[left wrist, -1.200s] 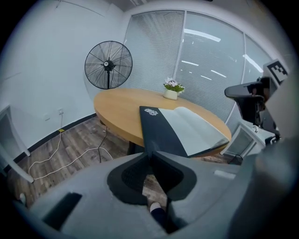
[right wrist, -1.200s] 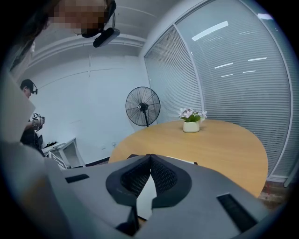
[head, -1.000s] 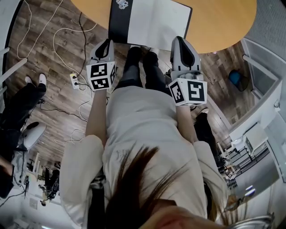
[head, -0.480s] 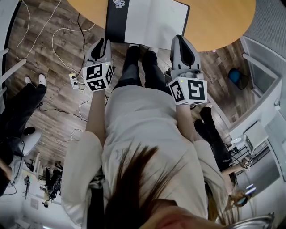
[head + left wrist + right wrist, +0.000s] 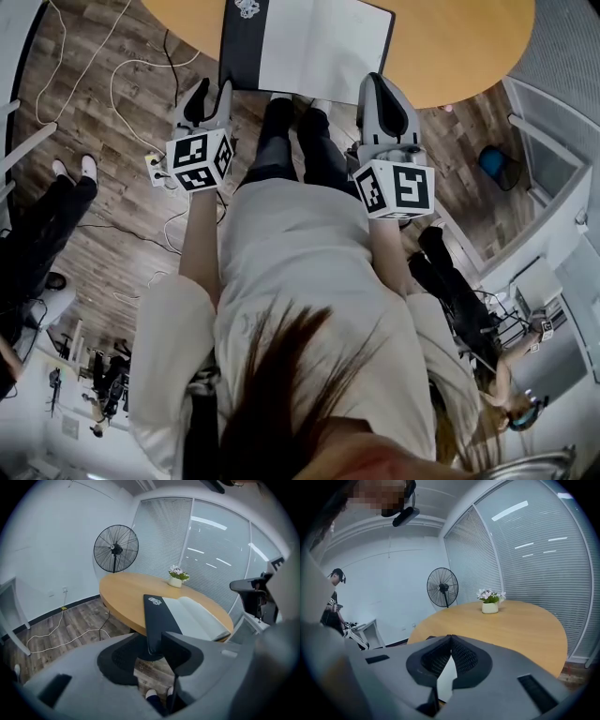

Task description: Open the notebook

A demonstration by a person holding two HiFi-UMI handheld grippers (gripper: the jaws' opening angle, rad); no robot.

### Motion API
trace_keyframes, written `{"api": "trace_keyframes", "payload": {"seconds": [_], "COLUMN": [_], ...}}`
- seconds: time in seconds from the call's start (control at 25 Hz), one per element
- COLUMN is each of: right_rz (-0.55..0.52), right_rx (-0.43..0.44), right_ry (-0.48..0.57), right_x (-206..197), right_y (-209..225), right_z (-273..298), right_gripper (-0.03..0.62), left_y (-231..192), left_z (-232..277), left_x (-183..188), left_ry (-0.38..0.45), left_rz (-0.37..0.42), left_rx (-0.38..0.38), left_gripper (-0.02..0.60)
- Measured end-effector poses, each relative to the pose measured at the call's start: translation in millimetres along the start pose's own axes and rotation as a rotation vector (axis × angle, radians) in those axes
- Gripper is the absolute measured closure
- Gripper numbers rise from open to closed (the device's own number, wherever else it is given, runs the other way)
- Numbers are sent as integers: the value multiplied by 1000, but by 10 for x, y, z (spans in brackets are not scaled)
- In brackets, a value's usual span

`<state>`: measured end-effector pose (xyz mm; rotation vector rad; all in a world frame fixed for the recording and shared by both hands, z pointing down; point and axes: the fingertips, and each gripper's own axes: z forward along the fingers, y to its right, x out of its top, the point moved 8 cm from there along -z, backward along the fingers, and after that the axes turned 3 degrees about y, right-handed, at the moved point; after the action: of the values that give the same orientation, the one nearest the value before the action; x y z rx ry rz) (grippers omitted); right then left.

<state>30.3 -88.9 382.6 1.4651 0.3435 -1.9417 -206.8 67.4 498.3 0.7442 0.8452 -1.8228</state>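
Round wooden counter (image 5: 469, 47) carries the notebook (image 5: 323, 42), open at its near edge, with the black cover hanging past that edge. Left tongs (image 5: 152, 641), just off this edge, have just been opening and clamp nothing; right tongs (image 5: 450, 639) are together, empty. A bump from them could, I think, tip the notebook off

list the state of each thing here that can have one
notebook: open, lying flat on the round table, black cover folded out
left gripper: open, fingers have just been opening; the cover's near edge sits in the gap, not pinched
right gripper: shut, fingers tip to tip, nothing held
fan: upright; spinning or not, can't tell
flower pot: upright on the table
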Motion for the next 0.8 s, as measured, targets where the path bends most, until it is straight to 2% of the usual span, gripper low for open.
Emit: {"api": "trace_keyframes", "payload": {"seconds": [0.44, 0.8], "right_rz": [-4, 15], "right_rx": [-26, 25], "right_ry": [18, 94], "right_x": [94, 268], "right_y": [145, 255], "right_z": [-83, -148], "right_gripper": [591, 591], "left_y": [140, 335], "left_z": [25, 23], "left_x": [203, 544], "left_ry": [46, 124], "left_rz": [31, 77], "left_rx": [-2, -5], "left_gripper": [425, 502]}}
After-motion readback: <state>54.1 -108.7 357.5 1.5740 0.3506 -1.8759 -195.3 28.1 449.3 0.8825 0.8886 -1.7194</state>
